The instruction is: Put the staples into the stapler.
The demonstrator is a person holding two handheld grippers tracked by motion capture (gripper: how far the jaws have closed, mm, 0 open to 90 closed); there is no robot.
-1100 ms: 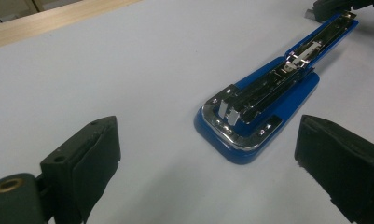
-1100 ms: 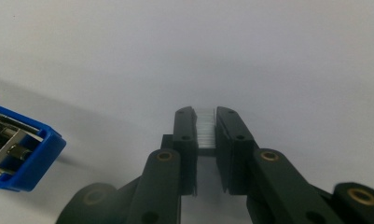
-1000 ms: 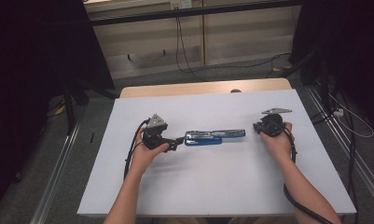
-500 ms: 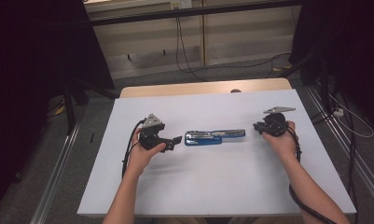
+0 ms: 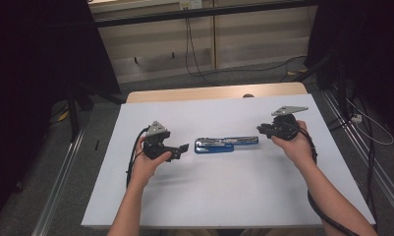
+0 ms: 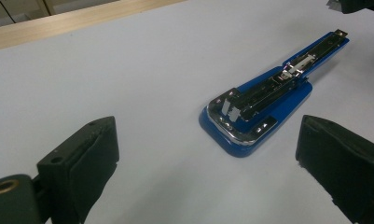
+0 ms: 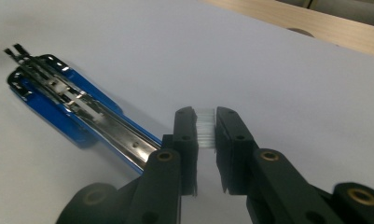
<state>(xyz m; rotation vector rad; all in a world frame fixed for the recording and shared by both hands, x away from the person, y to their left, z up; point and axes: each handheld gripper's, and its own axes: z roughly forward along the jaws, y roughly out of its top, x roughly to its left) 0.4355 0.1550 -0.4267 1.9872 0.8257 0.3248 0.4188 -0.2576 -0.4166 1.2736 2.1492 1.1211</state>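
Observation:
A blue stapler (image 5: 224, 144) lies opened out flat on the white table (image 5: 234, 196), its metal magazine facing up. My left gripper (image 5: 183, 149) hovers open just left of the stapler's wide end, touching nothing. In the left gripper view the stapler (image 6: 264, 93) lies ahead between the spread jaws of the left gripper (image 6: 205, 144). My right gripper (image 5: 259, 129) sits just right of the stapler's narrow end. In the right gripper view the right gripper (image 7: 204, 116) is shut on a pale strip of staples (image 7: 204, 128), with the stapler (image 7: 77, 112) to its left.
A wooden strip (image 5: 209, 93) borders the table's far edge. Cables (image 5: 194, 59) trail on the floor behind it. Dark curtains hang on both sides, and metal rails (image 5: 62, 187) run along the floor beside the table.
My left gripper has drawn back a little to the left, away from the stapler's wide end. The right gripper has barely shifted, and the stapler has stayed put.

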